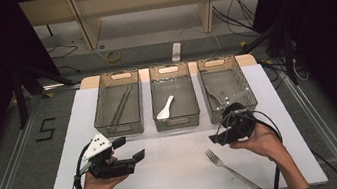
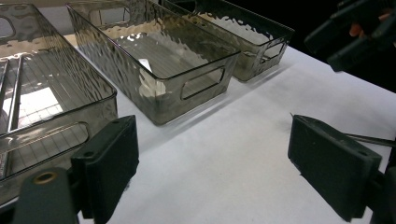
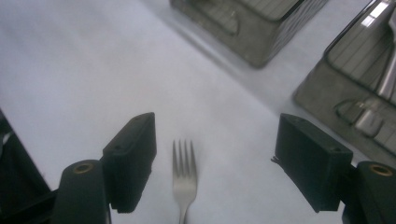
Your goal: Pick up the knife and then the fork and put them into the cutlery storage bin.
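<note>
Hovering over the fork (image 3: 184, 179), the right gripper (image 3: 212, 163) has its jaws wide apart with nothing between the pads. That fork lies flat on the table (image 1: 177, 164), tines toward the bins, just in front of the right bin (image 1: 227, 93). I'd lower squarely, straddle the neck, and close gently so it doesn't skid. The left gripper (image 1: 131, 148) rests open and empty.

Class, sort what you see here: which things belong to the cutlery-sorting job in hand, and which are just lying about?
Job in hand:
right gripper, jaws open
silver metal fork on the white table
right-hand smoky clear plastic bin

Lying about:
yellow tape roll on the floor
black floor cables
</note>
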`<state>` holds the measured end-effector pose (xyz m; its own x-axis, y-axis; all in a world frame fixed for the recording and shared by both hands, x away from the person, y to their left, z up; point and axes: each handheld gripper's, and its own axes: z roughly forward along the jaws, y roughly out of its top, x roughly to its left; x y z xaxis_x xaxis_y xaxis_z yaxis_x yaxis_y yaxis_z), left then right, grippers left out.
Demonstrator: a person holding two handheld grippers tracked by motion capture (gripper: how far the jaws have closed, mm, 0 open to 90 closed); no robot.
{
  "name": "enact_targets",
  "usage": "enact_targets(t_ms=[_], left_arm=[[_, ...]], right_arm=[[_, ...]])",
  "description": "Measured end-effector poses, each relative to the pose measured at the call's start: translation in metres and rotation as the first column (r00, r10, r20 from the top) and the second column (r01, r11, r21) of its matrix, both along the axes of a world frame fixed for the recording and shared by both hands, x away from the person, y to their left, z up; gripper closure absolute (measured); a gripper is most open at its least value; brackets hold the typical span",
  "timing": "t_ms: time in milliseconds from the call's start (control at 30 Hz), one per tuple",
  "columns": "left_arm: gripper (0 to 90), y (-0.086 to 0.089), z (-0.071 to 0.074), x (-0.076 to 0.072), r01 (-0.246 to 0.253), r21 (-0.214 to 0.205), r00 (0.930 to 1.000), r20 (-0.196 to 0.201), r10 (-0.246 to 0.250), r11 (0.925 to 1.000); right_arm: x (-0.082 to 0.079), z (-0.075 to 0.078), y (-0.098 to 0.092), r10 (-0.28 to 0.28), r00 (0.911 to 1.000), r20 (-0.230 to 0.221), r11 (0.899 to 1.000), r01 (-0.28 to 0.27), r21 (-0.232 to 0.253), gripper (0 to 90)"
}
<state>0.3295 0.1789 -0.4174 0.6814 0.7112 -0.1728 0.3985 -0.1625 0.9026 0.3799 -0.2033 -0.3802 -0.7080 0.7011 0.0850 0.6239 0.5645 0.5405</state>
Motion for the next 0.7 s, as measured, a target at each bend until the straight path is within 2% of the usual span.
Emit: enact_targets(t_ms=[100,333,700], left_arm=[[15.9,0.000,0.000,0.000,0.000,-0.001,1.0000,0.000,0.000,1.0000],[15.9,0.000,0.000,-0.001,0.002,-0.003,1.0000,0.001,-0.002,1.0000],[15.9,0.000,0.000,-0.001,0.005,-0.001,1.0000,0.003,-0.005,1.0000]], right_arm=[[-0.010,-0.004,-0.001,0.029,0.9993,-0.026,0.999,-0.030,-0.030,30.9],[-0.025,-0.016,-0.004,0.034,0.9974,-0.063,0.995,-0.040,-0.096,33.1],[-0.035,-0.035,-0.009,0.032,0.9926,-0.117,0.986,-0.050,-0.161,39.6]])
